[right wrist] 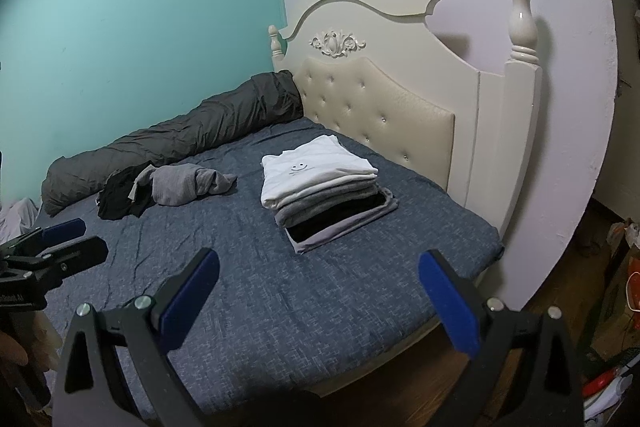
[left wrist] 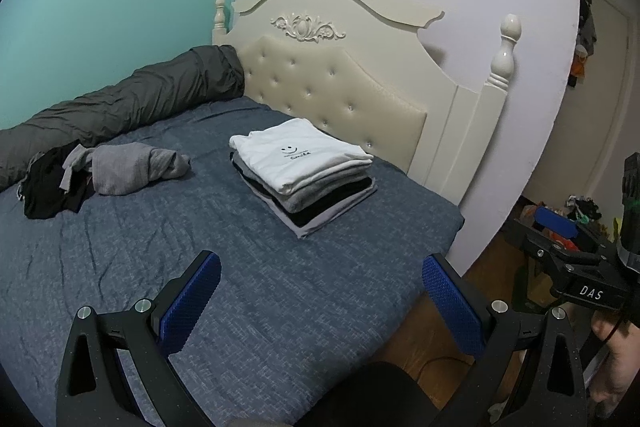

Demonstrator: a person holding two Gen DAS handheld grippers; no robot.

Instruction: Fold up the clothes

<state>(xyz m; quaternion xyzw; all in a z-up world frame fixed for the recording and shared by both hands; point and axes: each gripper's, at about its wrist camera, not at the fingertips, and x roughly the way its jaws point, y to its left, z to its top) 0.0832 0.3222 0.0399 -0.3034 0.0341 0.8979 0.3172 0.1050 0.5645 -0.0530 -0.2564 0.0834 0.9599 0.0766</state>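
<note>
Folded stack (left wrist: 304,171) near headboard | bed (left wrist: 280,307) foreground bare | grippers spread

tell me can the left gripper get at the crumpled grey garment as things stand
Probably yes. The left gripper is open and holds nothing, and only bare blue bedsheet lies between it and the crumpled grey garment; the folded stack sits off to the right.

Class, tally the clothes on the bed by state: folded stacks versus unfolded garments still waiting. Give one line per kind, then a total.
Folded stack, white smiley shirt on top: 1
Unfolded grey garment: 1
Unfolded black garment: 1
Total: 3
</note>
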